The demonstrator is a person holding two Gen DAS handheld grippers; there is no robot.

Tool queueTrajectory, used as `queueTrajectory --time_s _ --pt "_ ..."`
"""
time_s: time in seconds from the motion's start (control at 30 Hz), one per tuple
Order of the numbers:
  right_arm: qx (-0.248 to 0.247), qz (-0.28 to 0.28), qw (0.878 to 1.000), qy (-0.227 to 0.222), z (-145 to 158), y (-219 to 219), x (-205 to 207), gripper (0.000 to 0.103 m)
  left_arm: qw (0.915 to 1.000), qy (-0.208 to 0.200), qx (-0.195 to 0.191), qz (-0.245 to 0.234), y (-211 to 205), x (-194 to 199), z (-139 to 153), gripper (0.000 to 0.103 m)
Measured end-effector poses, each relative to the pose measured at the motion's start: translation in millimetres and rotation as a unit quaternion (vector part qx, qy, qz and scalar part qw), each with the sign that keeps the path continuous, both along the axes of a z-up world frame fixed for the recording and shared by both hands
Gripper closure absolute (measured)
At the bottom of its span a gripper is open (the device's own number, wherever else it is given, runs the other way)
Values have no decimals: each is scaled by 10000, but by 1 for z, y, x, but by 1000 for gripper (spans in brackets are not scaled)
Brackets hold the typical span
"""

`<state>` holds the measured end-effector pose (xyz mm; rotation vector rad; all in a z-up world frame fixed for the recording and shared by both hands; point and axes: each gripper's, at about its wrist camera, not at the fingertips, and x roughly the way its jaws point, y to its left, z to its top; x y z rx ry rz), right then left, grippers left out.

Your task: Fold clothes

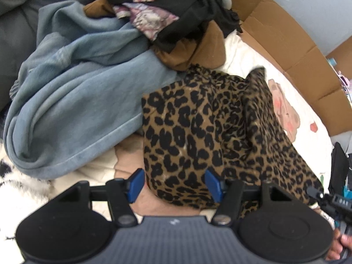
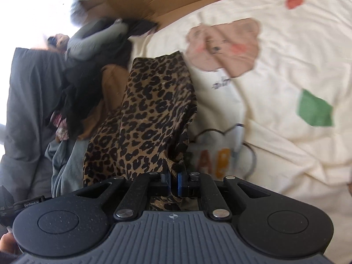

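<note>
A leopard-print garment (image 1: 198, 127) lies on a cream bedspread (image 1: 242, 52), partly folded over itself. My left gripper (image 1: 175, 186) is open, its blue fingertips (image 1: 136, 184) wide apart on either side of the garment's near edge. My right gripper (image 2: 173, 181) is shut on the leopard-print garment (image 2: 149, 114), pinching an edge of it so the cloth stretches away from the jaws. The right gripper shows at the right edge of the left wrist view (image 1: 330, 200).
A pile of clothes sits behind: a light blue sweatshirt (image 1: 72, 101), a brown garment (image 1: 193, 50), black clothing (image 1: 191, 6) and a floral piece (image 1: 149, 19). Cardboard (image 1: 297, 50) lines the bed's far side. The cream bedspread (image 2: 286, 88) carries a bear print (image 2: 224, 46).
</note>
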<state>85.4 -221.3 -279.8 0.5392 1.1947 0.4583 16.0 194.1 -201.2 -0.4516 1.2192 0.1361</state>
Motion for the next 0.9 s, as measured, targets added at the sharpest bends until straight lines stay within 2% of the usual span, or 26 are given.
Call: queueTrajectory --time_s 0.23,0.47,0.7,0.9 --pt "-139 -533 9985 31 18 -38 -32 100 9995 -90 87 -295 -14 9 15 37" --pt "-346 -926 9951 68 32 -60 -63 100 9987 -130 77 -480 -25 12 18 36" --pt "-538 -1396 9887 2 46 -80 -83 100 9967 64 211 -781 -39 12 9 36" --pt "-733 -1887 9792 136 57 -118 -108 100 9962 -92 167 -855 -45 11 14 35"
